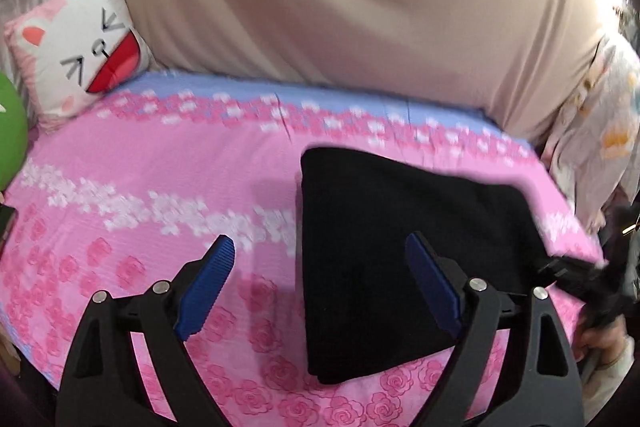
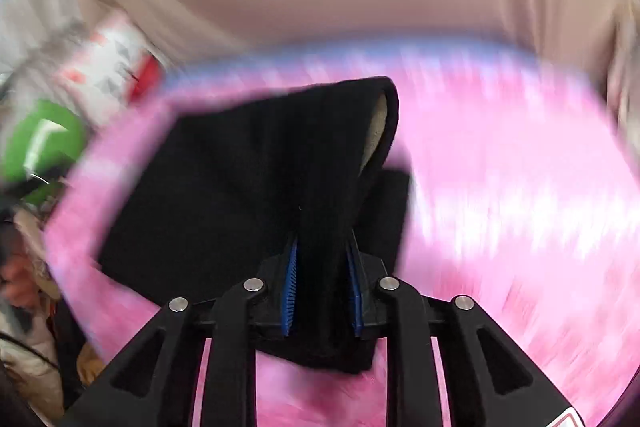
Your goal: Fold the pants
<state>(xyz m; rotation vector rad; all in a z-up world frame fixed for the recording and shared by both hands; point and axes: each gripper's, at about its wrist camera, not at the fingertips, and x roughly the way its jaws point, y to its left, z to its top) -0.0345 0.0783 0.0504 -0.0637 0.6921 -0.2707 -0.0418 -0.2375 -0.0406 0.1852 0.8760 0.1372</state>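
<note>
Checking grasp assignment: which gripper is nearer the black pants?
Right. The right gripper is clamped on the black pants; the left gripper hangs open above their edge.

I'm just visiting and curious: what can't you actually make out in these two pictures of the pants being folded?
- Right wrist view: the bedsheet pattern and the cat pillow are smeared by motion blur.
- Right wrist view: the right gripper pads are mostly covered by the black pants fold they pinch.
- Left wrist view: the right gripper at the frame's right edge is blurred and cut off.
</note>
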